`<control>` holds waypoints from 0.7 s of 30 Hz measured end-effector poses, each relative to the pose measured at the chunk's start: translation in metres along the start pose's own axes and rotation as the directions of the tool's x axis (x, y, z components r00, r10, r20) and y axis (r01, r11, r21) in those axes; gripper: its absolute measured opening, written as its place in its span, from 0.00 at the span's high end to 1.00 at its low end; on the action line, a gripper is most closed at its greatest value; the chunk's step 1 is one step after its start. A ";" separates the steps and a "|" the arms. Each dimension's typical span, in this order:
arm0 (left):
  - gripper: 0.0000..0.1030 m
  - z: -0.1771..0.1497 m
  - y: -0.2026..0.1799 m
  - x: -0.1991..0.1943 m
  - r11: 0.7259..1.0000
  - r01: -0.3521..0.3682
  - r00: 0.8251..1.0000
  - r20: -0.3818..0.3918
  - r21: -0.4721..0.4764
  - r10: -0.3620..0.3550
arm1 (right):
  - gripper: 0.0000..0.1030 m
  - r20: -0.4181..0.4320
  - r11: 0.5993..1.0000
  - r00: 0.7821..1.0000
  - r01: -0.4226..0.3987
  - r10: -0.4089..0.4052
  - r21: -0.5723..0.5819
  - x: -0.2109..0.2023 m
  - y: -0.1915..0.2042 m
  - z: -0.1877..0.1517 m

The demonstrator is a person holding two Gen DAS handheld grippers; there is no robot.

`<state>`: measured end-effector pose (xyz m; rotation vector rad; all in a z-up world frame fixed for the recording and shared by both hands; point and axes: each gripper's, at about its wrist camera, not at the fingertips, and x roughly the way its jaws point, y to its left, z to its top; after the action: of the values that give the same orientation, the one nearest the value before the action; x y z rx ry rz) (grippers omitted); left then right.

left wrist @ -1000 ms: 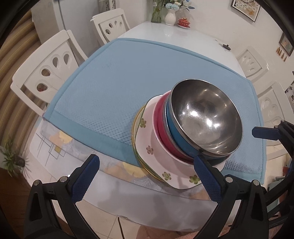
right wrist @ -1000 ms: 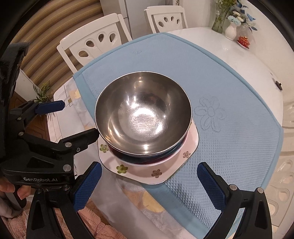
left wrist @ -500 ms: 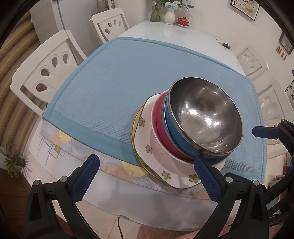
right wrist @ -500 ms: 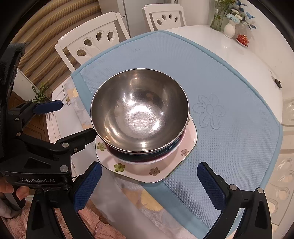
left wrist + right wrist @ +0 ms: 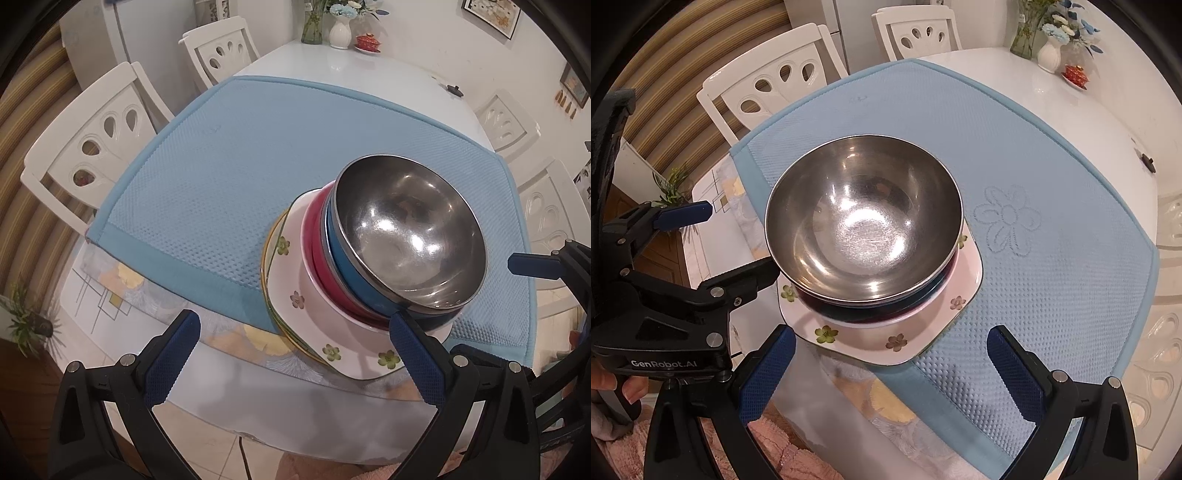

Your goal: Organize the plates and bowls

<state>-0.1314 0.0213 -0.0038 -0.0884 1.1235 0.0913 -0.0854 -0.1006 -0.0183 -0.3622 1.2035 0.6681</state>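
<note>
A steel bowl (image 5: 408,234) (image 5: 864,218) tops a stack: a blue bowl (image 5: 345,264), a red bowl (image 5: 317,236), a white square flowered plate (image 5: 321,332) (image 5: 897,332) and a yellow-rimmed plate (image 5: 266,258). The stack sits at the near edge of the blue mat (image 5: 240,155) (image 5: 1052,184). My left gripper (image 5: 295,363) is open and empty, just before the stack; it also shows in the right wrist view (image 5: 731,243). My right gripper (image 5: 890,369) is open and empty, in front of the stack; one of its fingers (image 5: 535,266) shows in the left wrist view.
White chairs (image 5: 92,147) (image 5: 775,85) stand around the white table (image 5: 351,70). A vase of flowers (image 5: 340,26) (image 5: 1049,51) and a red dish (image 5: 367,40) sit at the far end. A small black object (image 5: 1147,162) lies by the right edge.
Both grippers have drawn back slightly toward me and stay open. The stack has not moved.
</note>
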 end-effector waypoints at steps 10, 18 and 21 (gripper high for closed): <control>0.01 -0.001 0.000 -0.001 1.000 -0.002 1.000 0.001 0.001 0.002 | 0.00 0.000 1.000 1.000 0.000 0.000 0.000 0.000 0.000 0.000; 0.01 -0.002 0.000 -0.002 1.000 -0.005 1.000 0.001 0.002 0.005 | 0.00 0.000 1.000 1.000 -0.001 0.001 0.001 0.000 0.001 -0.001; 0.01 -0.003 0.000 -0.003 1.000 -0.008 1.000 0.001 0.002 0.008 | 0.00 0.000 1.000 1.000 0.000 0.000 0.001 0.000 0.001 -0.001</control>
<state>-0.1349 0.0207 -0.0024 -0.0825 1.1233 0.0970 -0.0867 -0.1007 -0.0182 -0.3616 1.2037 0.6679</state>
